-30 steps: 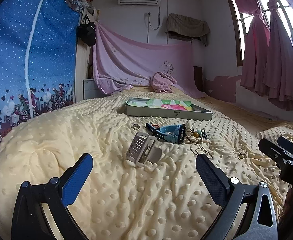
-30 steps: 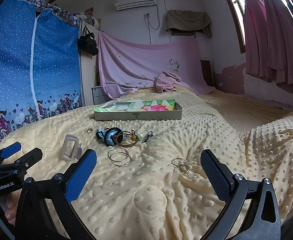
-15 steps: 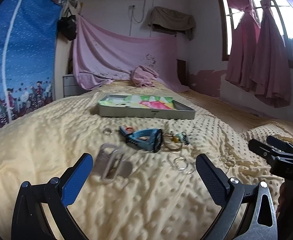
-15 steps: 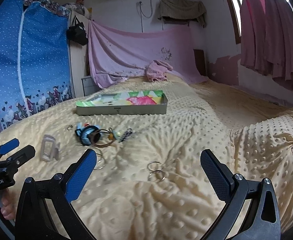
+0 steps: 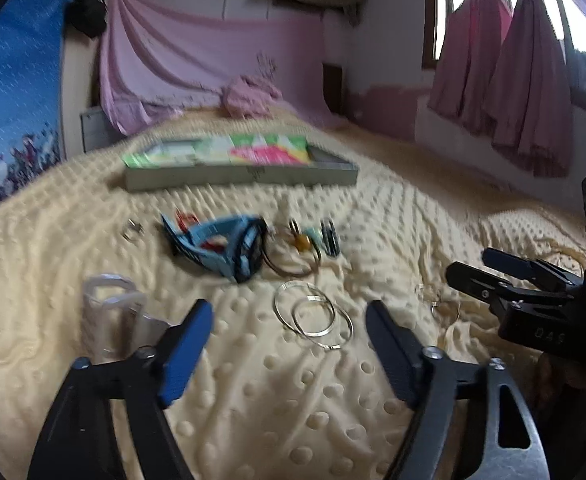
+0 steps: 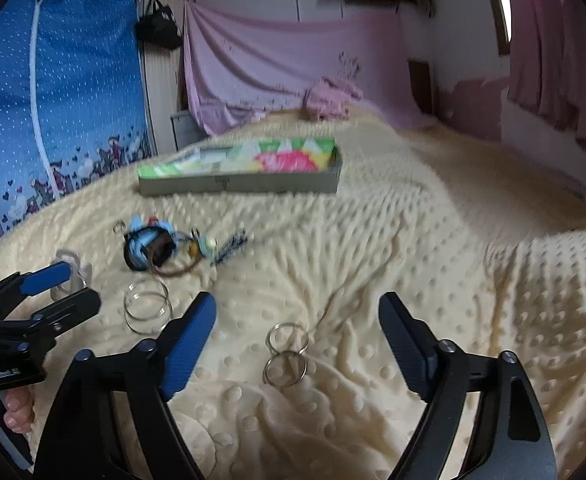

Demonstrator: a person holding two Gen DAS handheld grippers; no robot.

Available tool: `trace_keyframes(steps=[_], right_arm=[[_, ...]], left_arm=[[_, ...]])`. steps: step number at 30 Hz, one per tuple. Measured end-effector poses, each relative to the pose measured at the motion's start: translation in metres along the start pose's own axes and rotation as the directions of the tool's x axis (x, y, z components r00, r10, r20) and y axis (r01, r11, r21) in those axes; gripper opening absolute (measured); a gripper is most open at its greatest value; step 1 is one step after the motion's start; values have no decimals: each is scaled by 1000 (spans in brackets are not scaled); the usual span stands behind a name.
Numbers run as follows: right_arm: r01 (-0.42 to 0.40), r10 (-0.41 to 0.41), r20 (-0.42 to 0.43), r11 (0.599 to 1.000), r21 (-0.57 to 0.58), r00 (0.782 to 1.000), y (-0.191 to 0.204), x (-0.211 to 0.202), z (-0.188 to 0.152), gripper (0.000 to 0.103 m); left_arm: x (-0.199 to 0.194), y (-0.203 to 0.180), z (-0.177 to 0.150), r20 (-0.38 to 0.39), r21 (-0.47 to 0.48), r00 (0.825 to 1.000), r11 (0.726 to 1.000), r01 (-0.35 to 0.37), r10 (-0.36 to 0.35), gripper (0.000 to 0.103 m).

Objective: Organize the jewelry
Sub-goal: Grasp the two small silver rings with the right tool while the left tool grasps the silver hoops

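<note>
Jewelry lies loose on a yellow dotted blanket (image 5: 253, 380). In the left wrist view, my left gripper (image 5: 289, 340) is open just before two thin silver bangles (image 5: 313, 314). Behind them lie a blue watch (image 5: 221, 248), a brown bangle with charms (image 5: 293, 252), a small ring (image 5: 132, 230) and a clear hair claw (image 5: 111, 320). In the right wrist view, my right gripper (image 6: 297, 344) is open around two small silver rings (image 6: 287, 354). The silver bangles (image 6: 147, 306) and the watch (image 6: 147, 246) lie to its left. A shallow grey box (image 5: 237, 164) (image 6: 245, 172) with a colourful lining sits farther back.
The right gripper (image 5: 509, 284) shows at the right of the left wrist view, and the left gripper (image 6: 41, 300) at the left of the right wrist view. A blue curtain (image 6: 53, 100), pink drapes (image 5: 197, 60) and a pink cloth bundle (image 6: 329, 98) stand behind the bed.
Both grippers have moved forward and down toward the blanket. The silver bangles now sit between the left fingers, the small rings between the right fingers. Both stay open.
</note>
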State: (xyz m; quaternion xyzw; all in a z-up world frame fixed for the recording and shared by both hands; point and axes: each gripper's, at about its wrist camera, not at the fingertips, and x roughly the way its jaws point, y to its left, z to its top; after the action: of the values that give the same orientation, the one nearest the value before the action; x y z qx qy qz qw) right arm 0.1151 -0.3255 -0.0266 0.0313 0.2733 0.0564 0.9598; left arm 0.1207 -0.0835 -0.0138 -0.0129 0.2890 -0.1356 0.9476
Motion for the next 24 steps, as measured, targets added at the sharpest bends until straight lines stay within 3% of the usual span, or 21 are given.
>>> trace_keyframes(steps=[2, 6, 9, 12, 16, 20, 24], right_arm=[[-13, 13, -31, 1000, -3, 999, 1, 8, -3, 68], [-30, 29, -103, 1000, -5, 994, 3, 26, -8, 54], [-41, 43, -185, 999, 13, 982, 4, 42, -15, 48], [-47, 52, -227, 998, 30, 973, 3, 50, -18, 43], [-59, 67, -249, 998, 38, 966, 6, 57, -22, 26], [-77, 86, -246, 996, 45, 965, 11, 56, -26, 25], [-104, 116, -229, 993, 61, 967, 11, 51, -27, 25]], left_arm=[[12, 3, -1, -56, -18, 998, 1000, 22, -23, 60], [29, 10, -1, -134, -71, 990, 997, 42, -51, 56], [33, 15, -2, -152, -108, 986, 992, 57, -73, 55], [39, 17, -3, -179, -126, 982, 991, 44, -66, 46], [38, 17, -2, -185, -120, 981, 992, 34, -56, 33], [32, 18, -1, -168, -115, 984, 992, 41, -60, 10], [23, 15, -3, -144, -95, 987, 994, 59, -73, 6]])
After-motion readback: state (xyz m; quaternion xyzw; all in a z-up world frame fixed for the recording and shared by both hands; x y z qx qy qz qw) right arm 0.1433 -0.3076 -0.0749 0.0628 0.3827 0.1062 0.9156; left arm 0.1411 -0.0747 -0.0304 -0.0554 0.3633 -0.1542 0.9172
